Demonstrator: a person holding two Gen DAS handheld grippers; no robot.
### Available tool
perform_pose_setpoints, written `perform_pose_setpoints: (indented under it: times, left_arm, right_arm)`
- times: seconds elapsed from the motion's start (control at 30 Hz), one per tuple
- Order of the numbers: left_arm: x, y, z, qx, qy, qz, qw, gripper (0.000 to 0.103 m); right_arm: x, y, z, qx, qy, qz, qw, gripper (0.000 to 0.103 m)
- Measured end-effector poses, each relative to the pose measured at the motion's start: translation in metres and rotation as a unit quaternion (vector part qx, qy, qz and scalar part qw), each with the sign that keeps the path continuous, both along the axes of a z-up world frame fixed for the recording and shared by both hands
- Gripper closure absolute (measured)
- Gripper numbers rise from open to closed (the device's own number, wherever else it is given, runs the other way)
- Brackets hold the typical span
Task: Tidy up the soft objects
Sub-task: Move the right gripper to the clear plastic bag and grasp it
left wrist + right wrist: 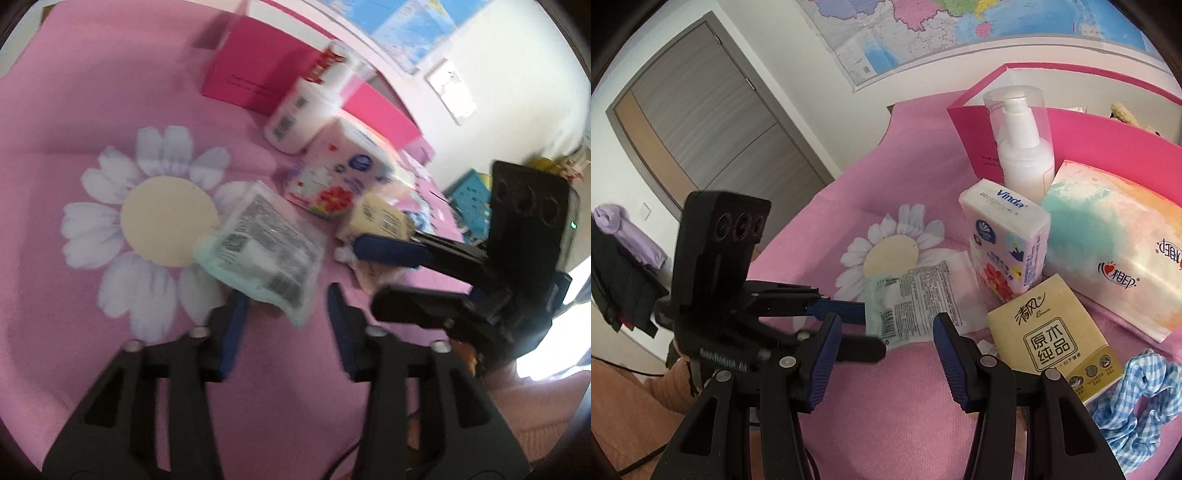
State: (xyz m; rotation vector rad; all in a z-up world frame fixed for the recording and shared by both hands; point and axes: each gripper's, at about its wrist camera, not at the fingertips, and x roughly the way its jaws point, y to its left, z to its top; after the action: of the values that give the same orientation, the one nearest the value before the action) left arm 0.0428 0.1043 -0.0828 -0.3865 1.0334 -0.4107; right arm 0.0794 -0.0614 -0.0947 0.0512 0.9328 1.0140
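Right wrist view: a flat wipes sachet [916,295] with a pale green edge lies at the centre of the pink tabletop [871,417], partly over the printed daisy [892,251]. The left claw [866,325] reaches in from nine o'clock, its blue-padded jaws set above and below the sachet's near edge; whether they pinch it I cannot tell. The right claw [886,354] hangs released at six o'clock, nothing between its jaws. At three o'clock cluster a Vinda tissue pack [1008,236], a yellow tissue pack [1049,332], a large pastel tissue pack [1115,251] and a blue gingham scrunchie [1137,402]. A pump bottle [1023,144] stands at one o'clock before the pink box [1108,129]. Sorting looks barely begun: every soft item seen clearly lies outside the box.
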Motion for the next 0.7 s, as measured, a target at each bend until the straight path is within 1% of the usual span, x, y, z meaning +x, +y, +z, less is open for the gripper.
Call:
perform_pose_setpoints:
  times: [0.03,0.1,0.13,0.17,0.27,0.37,0.43,0.7]
  left_arm:
    - [0.000,0.000,-0.001,0.007,0.003,0.003,1.0000,0.079]
    - [-0.002,0.004,-0.001,0.004,0.003,0.011,0.9999,0.085]
    - [-0.003,0.005,0.000,0.009,-0.001,0.014,0.9999,0.087]
    - [-0.007,0.006,0.001,0.013,-0.005,0.014,0.9998,0.091]
    - [-0.017,0.011,0.001,0.006,-0.012,-0.005,0.9999,0.093]
    - [-0.032,0.026,-0.002,0.013,-0.010,-0.010,0.9998,0.093]
    - [-0.038,0.031,-0.003,0.009,-0.012,-0.014,0.9998,0.093]
    - [-0.060,0.033,-0.001,0.033,-0.029,-0.040,0.9983,0.093]
  right_arm:
    - [0.000,-0.001,0.000,0.001,0.001,0.000,1.000,0.050]
    - [0.000,-0.002,0.001,0.001,0.001,-0.001,1.000,0.050]
    - [0.000,-0.002,0.000,0.002,0.002,-0.002,1.000,0.050]
    - [0.000,-0.004,0.001,0.002,0.002,-0.003,1.000,0.050]
    - [-0.001,-0.004,0.002,0.001,0.001,-0.003,1.000,0.050]
    - [0.001,-0.002,0.002,-0.001,0.001,-0.002,1.000,0.050]
    - [0.001,0.002,0.002,-0.004,0.000,0.001,1.000,0.050]
    - [0.001,0.033,-0.004,-0.040,-0.019,0.023,0.999,0.050]
